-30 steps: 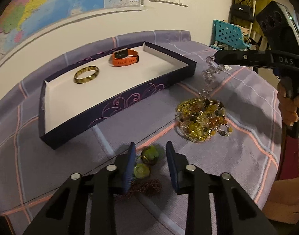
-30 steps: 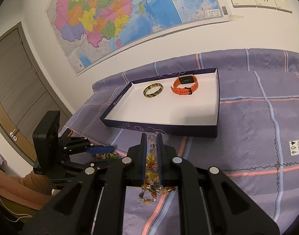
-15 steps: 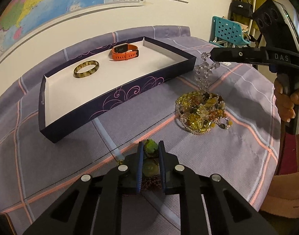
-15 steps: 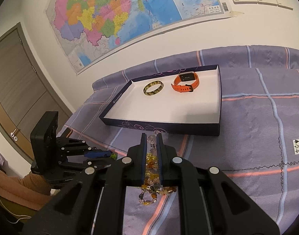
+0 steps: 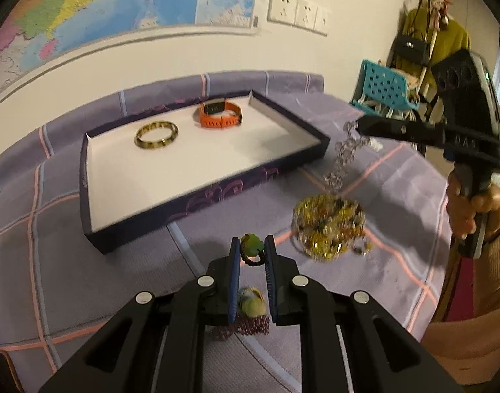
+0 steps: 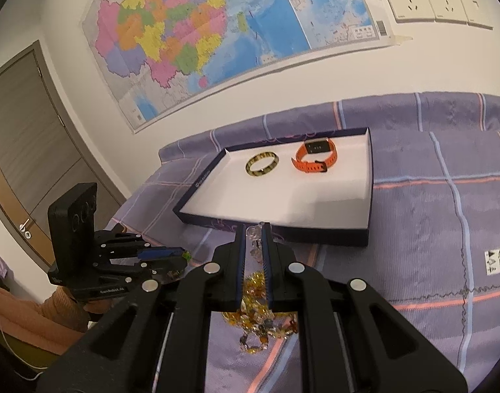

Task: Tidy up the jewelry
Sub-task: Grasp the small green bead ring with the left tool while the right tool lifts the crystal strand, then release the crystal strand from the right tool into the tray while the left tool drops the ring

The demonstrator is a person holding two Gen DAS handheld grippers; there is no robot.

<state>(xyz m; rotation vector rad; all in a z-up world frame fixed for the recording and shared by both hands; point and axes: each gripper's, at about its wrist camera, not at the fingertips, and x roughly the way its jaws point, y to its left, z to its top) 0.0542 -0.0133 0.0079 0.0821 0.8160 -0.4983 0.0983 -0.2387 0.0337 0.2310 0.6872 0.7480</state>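
While clamped — left tool [image 5: 252, 251] on green-bead bracelet [image 5: 252, 245]

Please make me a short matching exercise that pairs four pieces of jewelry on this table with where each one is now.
Things:
1. orange watch
2. green bead
3. clear bead strand
4. yellow bead pile

Places:
A. lying on the cloth
B. in the left gripper
C. in the tray, beside the bangle
D. hanging from the right gripper

Pairs: 1-C, 2-B, 3-D, 4-A
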